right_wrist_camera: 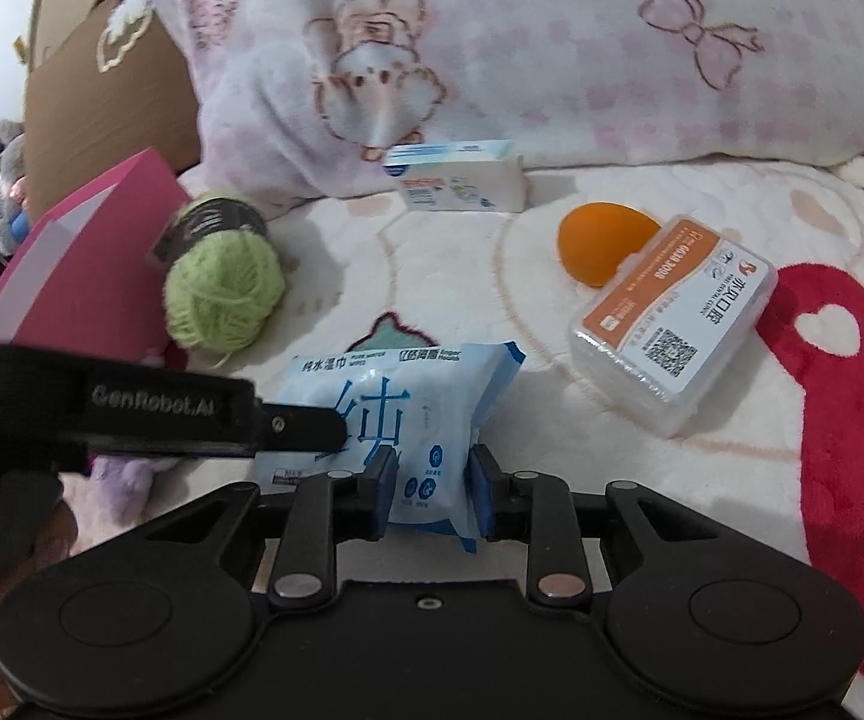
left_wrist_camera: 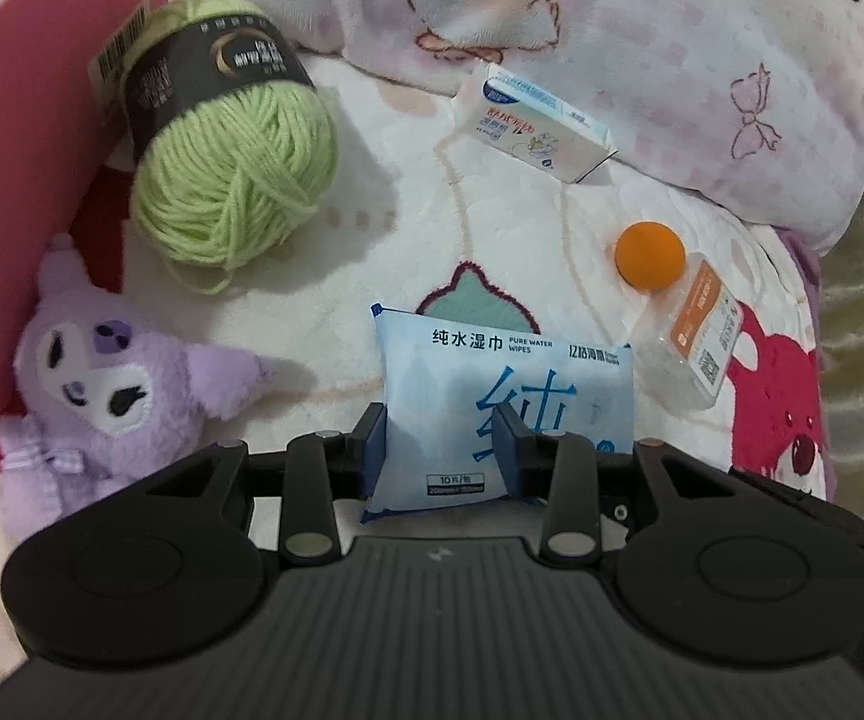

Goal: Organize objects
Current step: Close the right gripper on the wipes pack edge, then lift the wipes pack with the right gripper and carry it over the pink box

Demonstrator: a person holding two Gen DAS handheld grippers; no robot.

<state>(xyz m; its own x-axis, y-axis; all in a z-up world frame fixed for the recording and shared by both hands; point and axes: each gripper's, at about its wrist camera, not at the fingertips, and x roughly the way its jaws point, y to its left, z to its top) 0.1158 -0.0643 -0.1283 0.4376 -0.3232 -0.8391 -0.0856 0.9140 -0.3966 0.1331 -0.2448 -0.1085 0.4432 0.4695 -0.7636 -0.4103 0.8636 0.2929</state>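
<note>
both my grippers are pinching the same wet wipes pack [left_wrist_camera: 492,402] on the blanket [left_wrist_camera: 420,198], left gripper [left_wrist_camera: 441,450] on its left half, right gripper [right_wrist_camera: 432,489] on its right corner, long axis running away toward the pillow [left_wrist_camera: 642,30], pink box [left_wrist_camera: 30,192] off left.

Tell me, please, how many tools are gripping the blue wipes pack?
2: the left tool clamps its left part, the right tool its lower right corner; the wipes pack lies on the blanket.
</note>
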